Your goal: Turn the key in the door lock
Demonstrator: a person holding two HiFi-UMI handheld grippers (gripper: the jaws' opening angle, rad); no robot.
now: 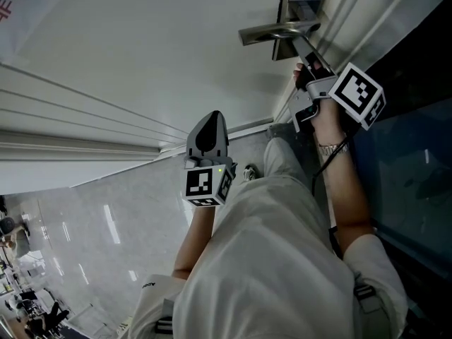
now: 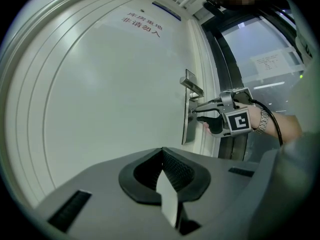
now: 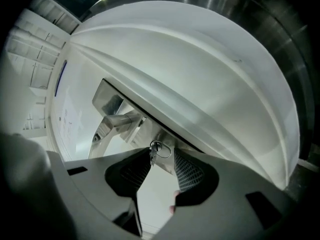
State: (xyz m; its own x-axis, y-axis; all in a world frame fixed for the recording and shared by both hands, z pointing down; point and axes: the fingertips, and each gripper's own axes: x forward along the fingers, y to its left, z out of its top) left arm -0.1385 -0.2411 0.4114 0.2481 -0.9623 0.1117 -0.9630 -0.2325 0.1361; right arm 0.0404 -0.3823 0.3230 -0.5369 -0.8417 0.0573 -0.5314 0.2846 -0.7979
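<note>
Right tongs (image 3: pixel 163 156) sit at the lock, low centre of the right gripper view. Jaws are apart w/ the key (image 3: pixel 152 149) btwn them. Key head and its ring (image 3: pixel 163 149) lie close to the pad on the left of the frame; the other pad is well clear, so no squeeze on it. Key seems seated in the lock plate (image 2: pixel 187 126), just below the door handle (image 3: pixel 116 122), at the edge of the door (image 1: pixel 141 55), upper right of the head view.

To do this step well, IMO:
- Close both pads flat on the key head, not the ring, and centred so it can't slip.
- Keep the tongs in line w/ the key shaft and roll the wrist about that line.
- No side push, or the key may bend or pull out.
- Stop when it goes stiff.

Left tongs (image 1: pixel 207 134), mid frame in the head view, are together, holding nothing, well apart from the lock. OK to leave them idle.

Containers: 0 in view. Nearest thing is the keyhole, w/ 1 key in it.
</note>
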